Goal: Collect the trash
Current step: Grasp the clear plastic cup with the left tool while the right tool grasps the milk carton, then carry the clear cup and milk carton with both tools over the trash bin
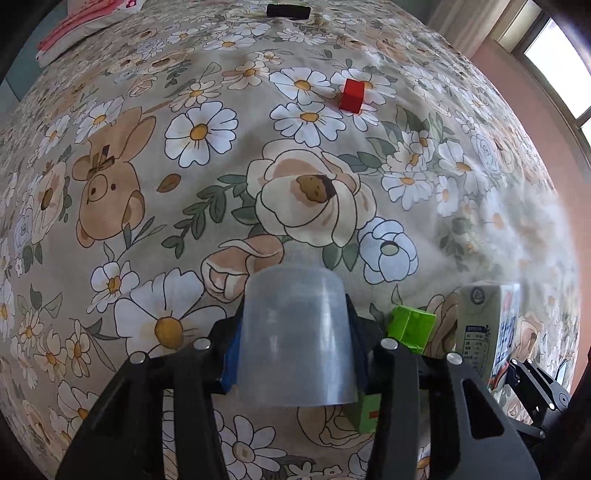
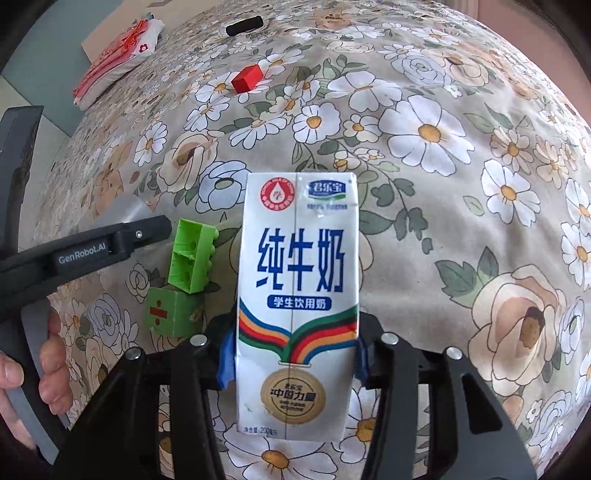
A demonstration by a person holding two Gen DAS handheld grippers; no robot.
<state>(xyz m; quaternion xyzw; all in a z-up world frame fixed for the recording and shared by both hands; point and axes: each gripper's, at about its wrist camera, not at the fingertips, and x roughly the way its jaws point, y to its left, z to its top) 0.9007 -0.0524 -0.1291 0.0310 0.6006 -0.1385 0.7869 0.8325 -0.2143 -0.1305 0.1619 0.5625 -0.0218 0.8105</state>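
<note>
A translucent plastic container [image 1: 295, 325], domed with a narrow neck pointing away, sits between the blue pads [image 1: 229, 363] of my left gripper [image 1: 295, 356], which press its sides. It rests just over the floral bedspread [image 1: 199, 206]. My right gripper [image 2: 293, 360] is shut on a white milk carton [image 2: 295, 258] with blue lettering, held upright between its pads. The same carton [image 1: 484, 325] shows at the right of the left wrist view. Part of the left gripper's finger [image 2: 110, 243] and a hand [image 2: 48, 369] appear at the left of the right wrist view.
A green toy brick [image 2: 192, 254] and a green cube [image 2: 173, 312] lie between the two grippers. A red block [image 1: 351, 95] sits farther out on the bed, with a black object [image 1: 288, 11] beyond it. A pink and white package [image 2: 114, 59] lies at the far left.
</note>
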